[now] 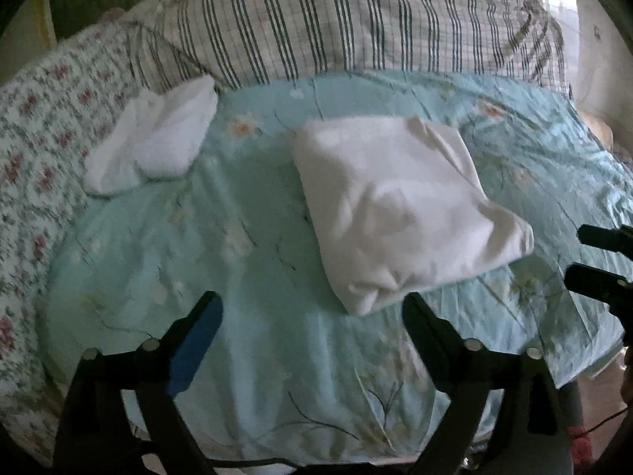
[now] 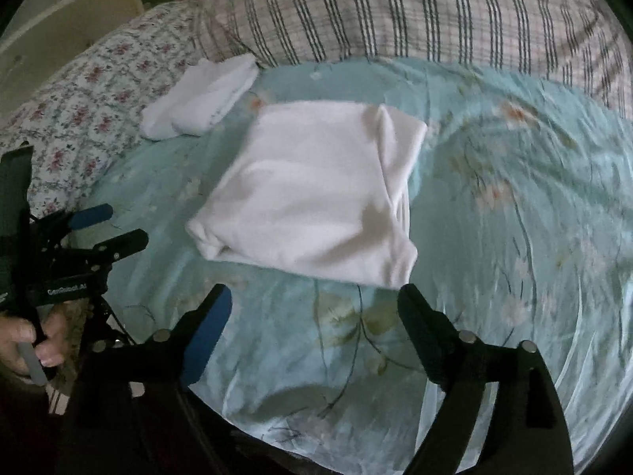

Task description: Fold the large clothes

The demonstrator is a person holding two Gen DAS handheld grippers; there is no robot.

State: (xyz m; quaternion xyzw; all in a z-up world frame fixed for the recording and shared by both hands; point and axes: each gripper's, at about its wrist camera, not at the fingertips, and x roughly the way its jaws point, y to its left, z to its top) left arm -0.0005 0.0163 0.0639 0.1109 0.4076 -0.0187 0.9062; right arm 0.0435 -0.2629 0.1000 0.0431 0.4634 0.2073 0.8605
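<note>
Across the bed [image 1: 253, 356] lies a pale blue floral sheet [image 2: 514, 217], wrinkled and spreading to every side. At its far end sits a big striped and checked pillow [image 1: 336, 19], and along the left edge runs a quilt [image 1: 35, 150] printed with small red flowers.

Near the middle of the sheet rests the folded white garment [image 1: 395, 209], a thick, roughly square bundle with its layered edges showing at the near corner. Nothing is touching it. Farther back and to the left, close against the pillow and quilt, lies a smaller white bundle [image 2: 201, 99], well apart from the first.

Both tools hang above the sheet on the near side of the garment. The left gripper [image 1: 312, 312] has its jaws spread wide with nothing between them, its right finger tip close to the garment's near corner. The right gripper [image 2: 314, 304] is likewise spread wide and holds nothing, its jaws just short of the garment's near edge. From the right wrist view the person's left hand [image 2: 31, 340] shows, wrapped around the left tool's handle.
</note>
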